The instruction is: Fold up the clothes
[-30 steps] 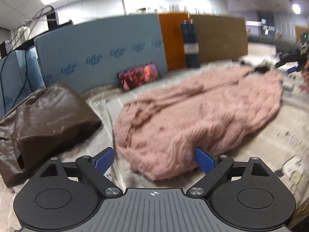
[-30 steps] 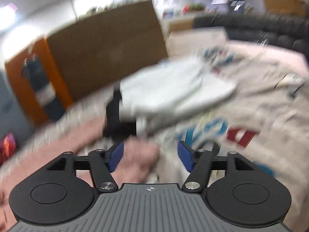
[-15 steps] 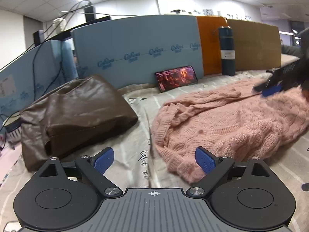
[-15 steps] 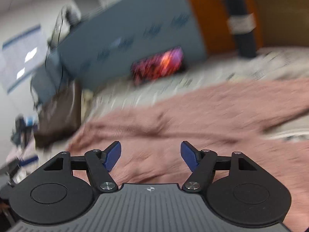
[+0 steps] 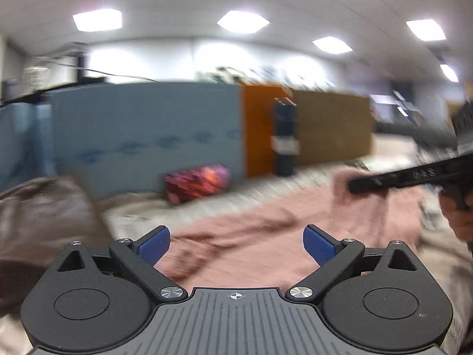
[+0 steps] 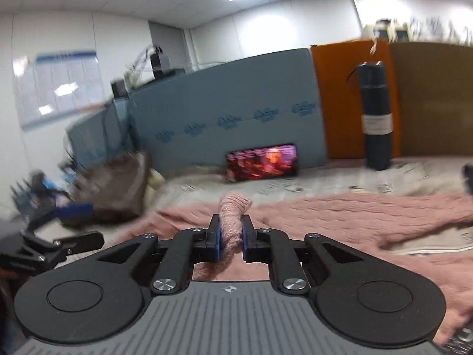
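The right gripper (image 6: pixel 230 238) is clenched on a bunched edge of the pink sweater (image 6: pixel 340 216), giving a hold for the fold. The sweater lies spread on the near table surface. The left gripper (image 5: pixel 236 244), jaws released, hovers over its left end.

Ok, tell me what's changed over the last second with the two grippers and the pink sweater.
The right gripper swung from the white clothes to the pink sweater, then shut on a fold of it. The left gripper shifted its aim but stayed open and empty. The brown jacket, phone and flask stayed put.
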